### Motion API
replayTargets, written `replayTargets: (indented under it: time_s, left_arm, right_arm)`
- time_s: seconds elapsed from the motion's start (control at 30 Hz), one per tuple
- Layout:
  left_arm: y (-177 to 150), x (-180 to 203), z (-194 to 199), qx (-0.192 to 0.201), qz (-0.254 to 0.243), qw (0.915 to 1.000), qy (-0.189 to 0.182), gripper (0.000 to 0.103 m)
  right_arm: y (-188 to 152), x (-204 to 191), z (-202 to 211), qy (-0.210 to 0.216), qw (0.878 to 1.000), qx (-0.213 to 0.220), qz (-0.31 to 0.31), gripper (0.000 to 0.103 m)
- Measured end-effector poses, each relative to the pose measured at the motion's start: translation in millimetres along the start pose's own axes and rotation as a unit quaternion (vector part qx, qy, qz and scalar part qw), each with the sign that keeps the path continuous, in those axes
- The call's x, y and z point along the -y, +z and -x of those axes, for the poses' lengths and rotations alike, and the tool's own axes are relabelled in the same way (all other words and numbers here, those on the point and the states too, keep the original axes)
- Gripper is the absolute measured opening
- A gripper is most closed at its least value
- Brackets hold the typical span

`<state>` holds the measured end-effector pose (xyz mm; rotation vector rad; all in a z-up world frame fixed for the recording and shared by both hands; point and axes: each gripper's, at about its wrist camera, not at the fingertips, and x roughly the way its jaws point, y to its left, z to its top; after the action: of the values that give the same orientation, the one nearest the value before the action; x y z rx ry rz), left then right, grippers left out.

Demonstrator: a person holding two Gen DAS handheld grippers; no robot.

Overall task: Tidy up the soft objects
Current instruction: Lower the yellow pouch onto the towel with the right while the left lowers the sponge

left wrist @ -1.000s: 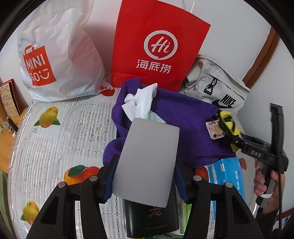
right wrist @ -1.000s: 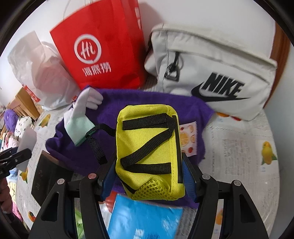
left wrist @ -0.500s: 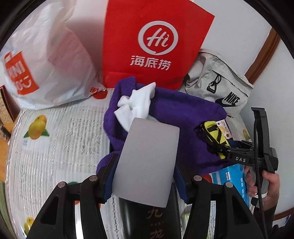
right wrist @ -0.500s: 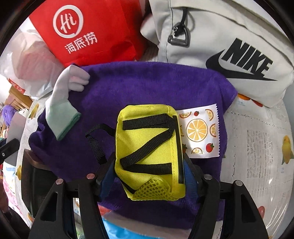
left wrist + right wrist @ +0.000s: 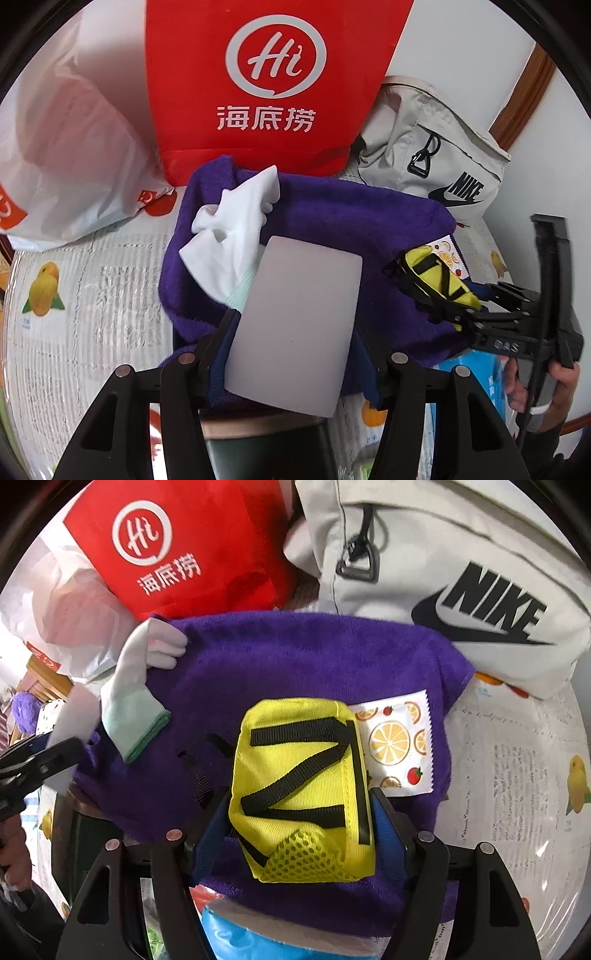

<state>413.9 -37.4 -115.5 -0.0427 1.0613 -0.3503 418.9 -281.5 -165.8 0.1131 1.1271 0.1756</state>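
My left gripper (image 5: 295, 328) is shut on a flat grey pad (image 5: 295, 317) and holds it over the near edge of a purple towel (image 5: 332, 221). A white glove (image 5: 236, 225) lies on the towel's left side; it also shows in the right wrist view (image 5: 136, 698). My right gripper (image 5: 301, 812) is shut on a yellow pouch (image 5: 303, 786) with black straps, low over the purple towel (image 5: 295, 664). A fruit-print sachet (image 5: 399, 742) lies on the towel just right of the pouch. The right gripper with the pouch (image 5: 439, 280) also shows in the left wrist view.
A red paper bag (image 5: 266, 74), a white plastic bag (image 5: 66, 147) and a grey Nike bag (image 5: 436, 162) stand behind the towel by the wall. A blue packet (image 5: 266, 941) and a dark box (image 5: 266, 450) lie near the front. The fruit-print tablecloth (image 5: 517, 775) shows to the right.
Both grippers have moved forward over the purple towel with their loads. The yellow pouch has come lower and closer to the towel, beside the sachet.
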Motion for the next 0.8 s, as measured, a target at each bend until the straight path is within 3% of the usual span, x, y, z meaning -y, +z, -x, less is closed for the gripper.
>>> replayTargets:
  time_s: [0.13, 0.47, 0.57, 0.63, 0.8]
  left_arm:
    - [12, 3, -15, -0.011, -0.010, 0.9999, 0.007, 0.055]
    - [25, 3, -43, -0.035, -0.013, 0.9992, 0.012, 0.056]
    - [25, -1, -47, -0.041, -0.006, 0.9991, 0.005, 0.064]
    - [25, -3, -50, -0.046, 0.003, 0.9989, -0.013, 0.079]
    - [26, -1, -52, -0.048, 0.014, 0.9987, -0.007, 0.080]
  right_arm:
    - [-2, -3, 4, -0.003, 1.000, 0.019, 0.007, 0.085]
    - [-6, 4, 13, -0.007, 0.999, 0.040, 0.000, 0.086]
    - [-9, 6, 25, 0.005, 0.999, 0.054, -0.004, 0.086]
    - [-9, 7, 30, 0.009, 0.998, 0.060, -0.008, 0.086]
    - [-14, 7, 40, 0.014, 0.998, 0.066, -0.012, 0.086]
